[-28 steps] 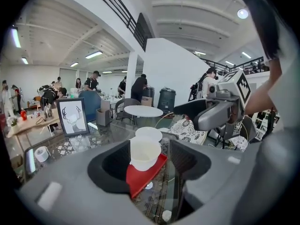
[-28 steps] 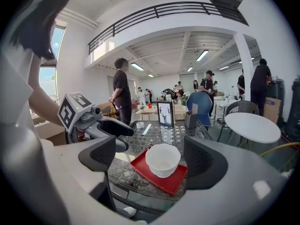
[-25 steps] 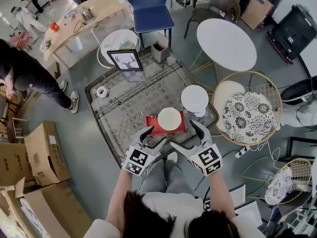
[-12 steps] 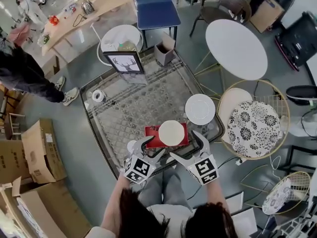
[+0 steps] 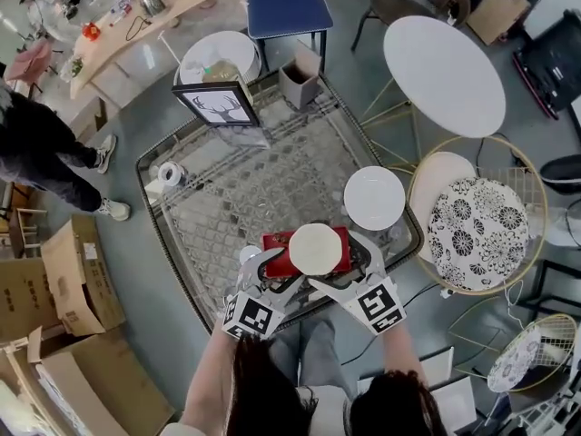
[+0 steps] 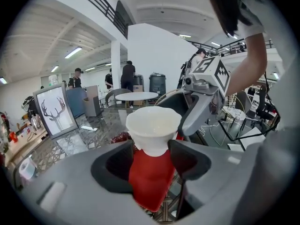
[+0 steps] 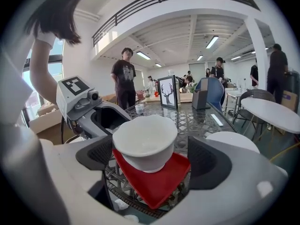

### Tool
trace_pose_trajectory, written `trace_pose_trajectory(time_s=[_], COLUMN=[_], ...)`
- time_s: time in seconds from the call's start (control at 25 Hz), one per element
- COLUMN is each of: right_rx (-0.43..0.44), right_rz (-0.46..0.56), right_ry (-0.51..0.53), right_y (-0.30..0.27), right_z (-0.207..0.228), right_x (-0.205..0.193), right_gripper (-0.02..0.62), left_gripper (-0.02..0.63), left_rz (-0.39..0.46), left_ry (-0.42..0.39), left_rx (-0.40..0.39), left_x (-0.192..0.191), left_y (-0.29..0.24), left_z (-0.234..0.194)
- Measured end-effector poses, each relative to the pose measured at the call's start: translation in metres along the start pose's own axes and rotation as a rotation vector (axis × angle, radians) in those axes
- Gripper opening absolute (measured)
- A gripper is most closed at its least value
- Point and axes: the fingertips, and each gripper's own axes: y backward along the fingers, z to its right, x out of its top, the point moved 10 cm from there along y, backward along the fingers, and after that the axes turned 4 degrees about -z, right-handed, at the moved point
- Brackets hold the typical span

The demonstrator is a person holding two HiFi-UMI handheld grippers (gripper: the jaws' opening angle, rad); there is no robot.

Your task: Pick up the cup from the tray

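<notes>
A white cup [image 5: 315,248] stands on a red tray [image 5: 275,243] near the front edge of the glass table [image 5: 236,198]. My left gripper [image 5: 277,269] is open just left of the tray's near corner. My right gripper [image 5: 345,266] is open at the cup's right. In the left gripper view the cup [image 6: 153,128] rises beyond the parted jaws over the tray [image 6: 149,179], with the right gripper [image 6: 202,95] behind it. In the right gripper view the cup [image 7: 145,142] sits between widely parted jaws on the tray [image 7: 161,182], and the left gripper [image 7: 89,109] is beside it.
A white plate [image 5: 374,198] lies right of the tray. A framed deer picture [image 5: 218,104] and a tape roll [image 5: 167,173] sit at the table's far side. A round wicker chair [image 5: 477,216] stands to the right, cardboard boxes [image 5: 73,271] to the left.
Both grippers have moved forward to the red tray and now flank the cup. The cup and tray have not moved on the table.
</notes>
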Motion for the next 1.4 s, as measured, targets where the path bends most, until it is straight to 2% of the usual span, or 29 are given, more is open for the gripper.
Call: trace_pose_trajectory(time_s=[0.16, 0.36, 0.52, 0.64, 1.0, 1.4], right_rx=[0.05, 0.092, 0.064, 0.037, -0.003, -0.001], right_rz=[-0.015, 0.004, -0.033, -0.02, -0.038, 0.021], right_ry=[0.057, 0.029, 0.11, 0.12, 0.162, 0.191], right_y=[-0.009, -0.012, -0.016, -0.017, -0.014, -0.006], right_z=[-0.001, 0.004, 0.005, 0.005, 0.002, 0.001], right_x=[0.002, -0.002, -0.007, -0.008, -0.006, 0.018], right_gripper=[0.468, 0.459, 0.457, 0.443, 0.437, 0.437], left_gripper=[0.235, 0.235, 0.235, 0.233, 0.232, 0.232], left_rz=[-0.018, -0.005, -0.01, -0.02, -0.041, 0.025], left_ry=[-0.073, -0.106, -0.145, -0.169, -0.172, -0.156], left_rx=[-0.024, -0.056, -0.063, -0.063, -0.076, -0.069], left_x=[0.003, 0.004, 0.005, 0.007, 0.011, 0.023], left_y=[-0.003, -0.006, -0.007, -0.009, -0.009, 0.006], left_z=[-0.002, -0.007, -0.009, -0.009, -0.009, -0.019])
